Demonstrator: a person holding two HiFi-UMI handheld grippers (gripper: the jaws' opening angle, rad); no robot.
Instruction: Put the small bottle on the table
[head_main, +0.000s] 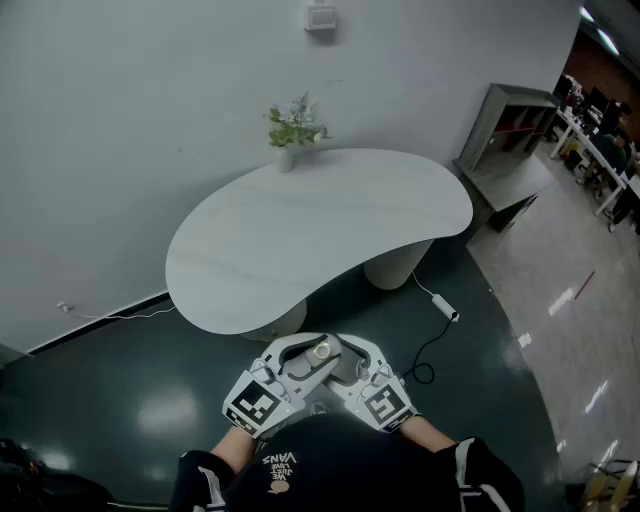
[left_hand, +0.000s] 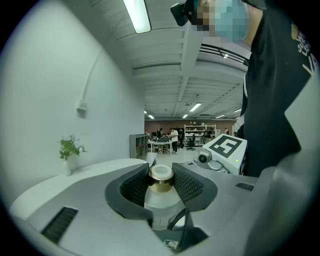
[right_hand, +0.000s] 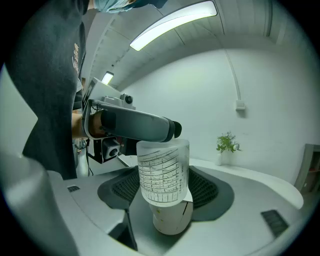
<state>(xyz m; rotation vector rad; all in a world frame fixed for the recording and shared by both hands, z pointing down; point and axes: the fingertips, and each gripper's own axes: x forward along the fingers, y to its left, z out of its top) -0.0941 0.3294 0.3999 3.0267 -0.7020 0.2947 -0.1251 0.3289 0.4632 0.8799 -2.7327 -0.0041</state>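
Two claws meet close in front of the person's dark top (head_main: 340, 465), over the dark floor (head_main: 120, 400) on the near side of the counter (head_main: 320, 230). The small bottle (right_hand: 163, 172) is up in the air between them, not on the counter. The left claw (left_hand: 161, 182) is closed partway on the bottle's top, its ribbed pads (left_hand: 135, 187) pressing each side of the gold cap (left_hand: 161, 180), and the bottle stands upright in that grip. The right claw (right_hand: 164, 187) is spread wide, with the bottle's frosted, labelled body between its pads, which do not visibly squeeze it. The white, curved counter is bare except for a small potted plant (head_main: 294, 125) at its far edge by the wall. A white cable (head_main: 435, 330) trails on the floor to the right, and a grey shelf unit (head_main: 510, 140) stands far right.
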